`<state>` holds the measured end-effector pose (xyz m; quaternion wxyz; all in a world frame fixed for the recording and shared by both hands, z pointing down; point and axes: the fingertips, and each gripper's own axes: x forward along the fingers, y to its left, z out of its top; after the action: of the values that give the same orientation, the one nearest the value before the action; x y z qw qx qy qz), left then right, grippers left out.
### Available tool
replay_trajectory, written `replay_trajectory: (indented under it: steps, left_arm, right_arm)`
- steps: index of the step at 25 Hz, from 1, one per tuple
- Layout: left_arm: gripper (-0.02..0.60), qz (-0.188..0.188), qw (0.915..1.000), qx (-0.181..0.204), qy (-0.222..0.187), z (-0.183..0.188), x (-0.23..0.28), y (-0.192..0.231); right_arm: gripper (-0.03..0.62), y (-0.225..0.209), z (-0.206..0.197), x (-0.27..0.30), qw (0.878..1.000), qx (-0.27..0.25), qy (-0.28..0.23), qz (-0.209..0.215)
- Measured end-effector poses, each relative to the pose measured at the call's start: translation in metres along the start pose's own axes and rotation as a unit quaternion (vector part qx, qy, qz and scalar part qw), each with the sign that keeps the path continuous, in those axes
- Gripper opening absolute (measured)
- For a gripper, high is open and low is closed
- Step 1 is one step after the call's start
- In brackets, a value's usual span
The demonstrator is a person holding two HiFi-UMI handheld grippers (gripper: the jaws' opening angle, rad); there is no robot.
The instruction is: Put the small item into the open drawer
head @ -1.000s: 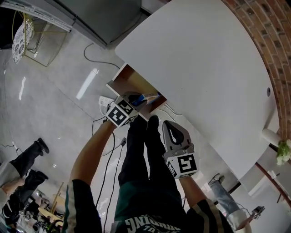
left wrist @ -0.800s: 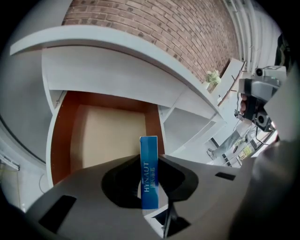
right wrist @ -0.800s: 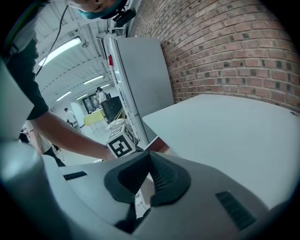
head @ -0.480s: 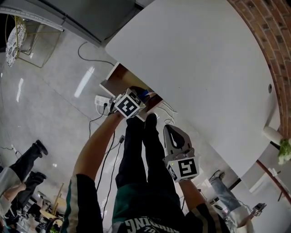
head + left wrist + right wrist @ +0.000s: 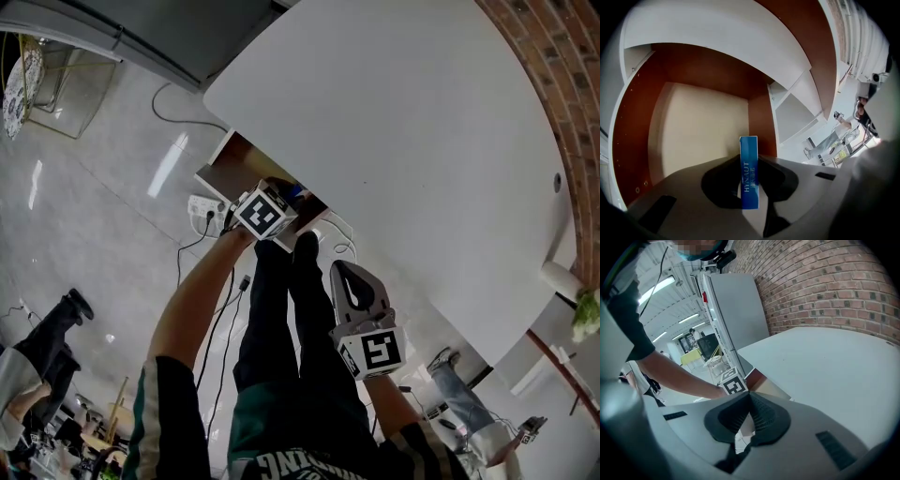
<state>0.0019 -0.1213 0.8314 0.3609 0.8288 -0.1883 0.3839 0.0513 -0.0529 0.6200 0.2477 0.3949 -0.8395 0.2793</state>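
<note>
Small blue box gripped on edge, poised over the open drawer.

The left gripper has its jaws clamped on the box's two broad faces, so the box stands upright with its narrow printed side facing the camera and its top end sticking out past the jaws. It hangs above the drawer's pale, bare floor, toward the right-hand wall, not yet touching anything inside. Holding it by the flat sides likely keeps it steady and lets it drop cleanly when released. The drawer is pulled out from under the white table. The right gripper, jaws together and empty, waits well back from the drawer, probably kept clear because the drawer already stands open.
</note>
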Motion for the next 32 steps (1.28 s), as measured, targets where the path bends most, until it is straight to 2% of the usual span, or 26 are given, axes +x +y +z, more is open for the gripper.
replay_trajectory:
  steps: [4,10,17,22,28,32]
  left_arm:
    - [0.084,-0.005,1.0000,-0.002,0.007,-0.002,0.008,-0.001]
    - [0.086,0.000,0.9999,-0.010,0.012,-0.004,0.010,0.004]
    - [0.091,0.016,0.9997,-0.019,0.007,-0.002,0.013,0.011]
    - [0.123,0.039,0.9982,-0.036,0.026,-0.009,0.012,0.021]
    - [0.187,0.074,0.9961,-0.044,0.019,-0.008,0.006,0.033]
    - [0.207,0.088,0.9944,-0.057,0.015,-0.009,0.000,0.042]
  right_arm:
    - [0.023,0.002,-0.004,0.002,1.000,0.000,0.006,0.004]
    - [0.024,-0.010,-0.004,0.004,1.000,0.019,0.002,-0.012]
    - [0.024,-0.017,-0.005,0.002,1.000,0.023,0.003,-0.022]
    - [0.023,-0.015,-0.001,0.004,0.999,0.030,-0.002,-0.024]
    - [0.024,-0.008,-0.003,0.006,1.000,0.024,0.006,-0.017]
    - [0.023,-0.007,-0.001,0.006,1.000,0.023,0.006,-0.015]
